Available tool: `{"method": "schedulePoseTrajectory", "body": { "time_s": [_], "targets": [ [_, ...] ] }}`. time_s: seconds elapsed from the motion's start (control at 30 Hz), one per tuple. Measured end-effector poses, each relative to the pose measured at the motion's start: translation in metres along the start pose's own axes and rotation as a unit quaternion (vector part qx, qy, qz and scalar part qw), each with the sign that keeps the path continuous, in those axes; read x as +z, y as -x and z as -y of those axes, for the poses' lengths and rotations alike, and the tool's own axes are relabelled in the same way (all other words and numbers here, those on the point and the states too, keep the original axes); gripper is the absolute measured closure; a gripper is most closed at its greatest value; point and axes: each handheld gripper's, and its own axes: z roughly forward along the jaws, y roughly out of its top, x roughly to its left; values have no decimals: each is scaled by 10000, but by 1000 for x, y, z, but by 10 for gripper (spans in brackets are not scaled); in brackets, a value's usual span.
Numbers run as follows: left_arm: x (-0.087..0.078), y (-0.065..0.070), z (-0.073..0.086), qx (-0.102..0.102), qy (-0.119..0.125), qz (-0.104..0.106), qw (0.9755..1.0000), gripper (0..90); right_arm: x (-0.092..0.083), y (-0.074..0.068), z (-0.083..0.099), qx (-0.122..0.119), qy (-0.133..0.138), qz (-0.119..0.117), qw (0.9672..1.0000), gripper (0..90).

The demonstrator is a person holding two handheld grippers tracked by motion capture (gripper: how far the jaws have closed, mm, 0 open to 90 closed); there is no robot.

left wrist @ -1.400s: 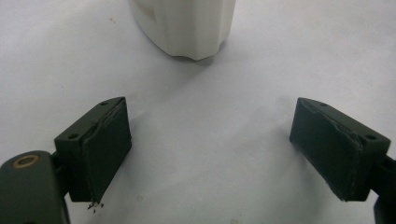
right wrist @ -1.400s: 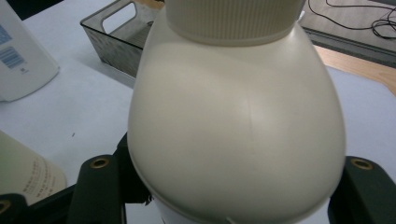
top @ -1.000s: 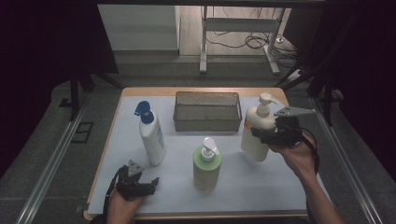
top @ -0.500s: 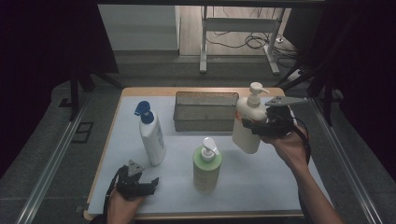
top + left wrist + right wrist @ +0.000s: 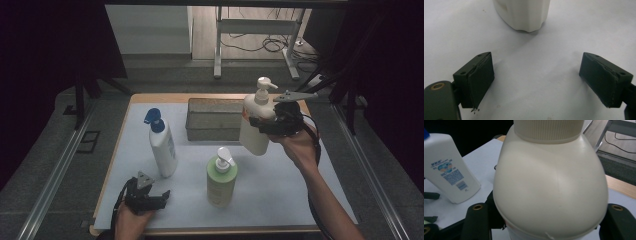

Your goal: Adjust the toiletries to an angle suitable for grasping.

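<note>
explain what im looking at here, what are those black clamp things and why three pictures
A person sits at a table and holds a hand-operated gripper in each hand, each with two black fingers. The high view looks down from above. The other two pictures come from small cameras riding on the grippers.

On the table stand a white bottle with a blue cap, a green pump bottle and a mesh basket.

The right gripper is clamped on a cream pump bottle, lifted off the table and tilted near the basket; its own camera sees that bottle close up.

The left gripper rests near the front edge with its fingers open and nothing between them.
</note>
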Motion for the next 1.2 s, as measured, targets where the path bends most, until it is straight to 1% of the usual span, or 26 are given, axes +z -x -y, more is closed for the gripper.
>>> {"method": "schedulePoseTrajectory", "body": {
  "time_s": [0.5,0.8,1.2],
  "targets": [
    [0,0,0,5,-3,-8,10000,122,23,-6,-20,4,5,45,10000,372],
    [0,0,0,3,-7,-5,10000,122,37,-9,-30,36,52,104,9999,373],
    [0,0,0,2,-8,-4,10000,122,62,-12,-42,60,85,103,9999,373]
  ]
}}
